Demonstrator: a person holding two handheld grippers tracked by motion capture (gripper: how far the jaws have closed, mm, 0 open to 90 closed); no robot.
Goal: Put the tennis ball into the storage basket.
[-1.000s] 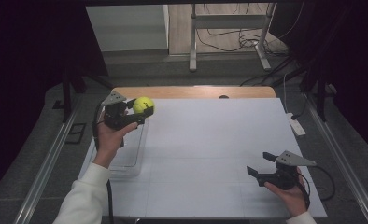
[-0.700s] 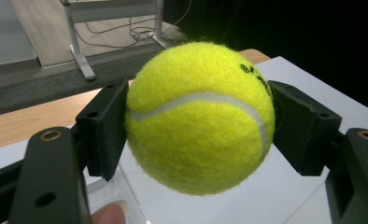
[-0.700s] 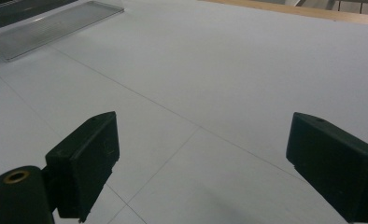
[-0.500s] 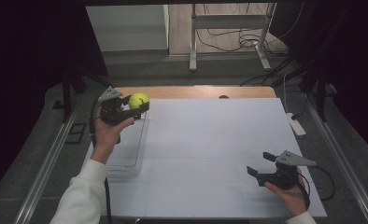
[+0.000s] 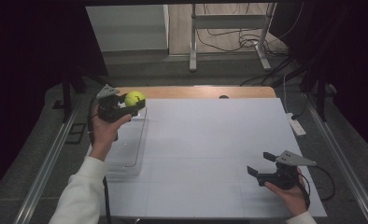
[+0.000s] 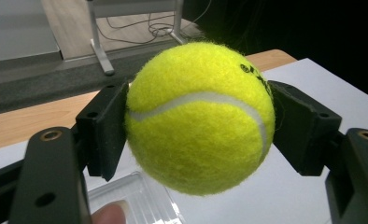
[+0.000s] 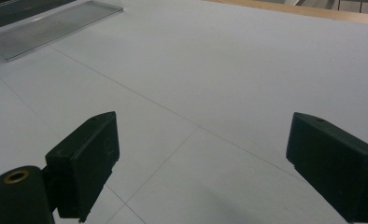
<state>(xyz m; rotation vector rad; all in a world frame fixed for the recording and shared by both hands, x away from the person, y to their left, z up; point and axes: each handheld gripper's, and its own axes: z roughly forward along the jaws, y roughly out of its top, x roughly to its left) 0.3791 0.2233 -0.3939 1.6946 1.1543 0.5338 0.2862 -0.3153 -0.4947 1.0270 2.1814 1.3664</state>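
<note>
Clearly the left gripper [image 5: 130, 103] has its jaws clamped on the ball [image 5: 135, 98], held above the tray's [image 5: 126, 154] far end, likely for dropping in. Right gripper [image 5: 261, 168] rests wide open, empty, well apart.

Only a trace of dark print on the tennis ball [image 6: 200, 116], near its upper right edge, beside the white seam; too small and curved away to read. No other legible text, label, number or sign anywhere.
</note>
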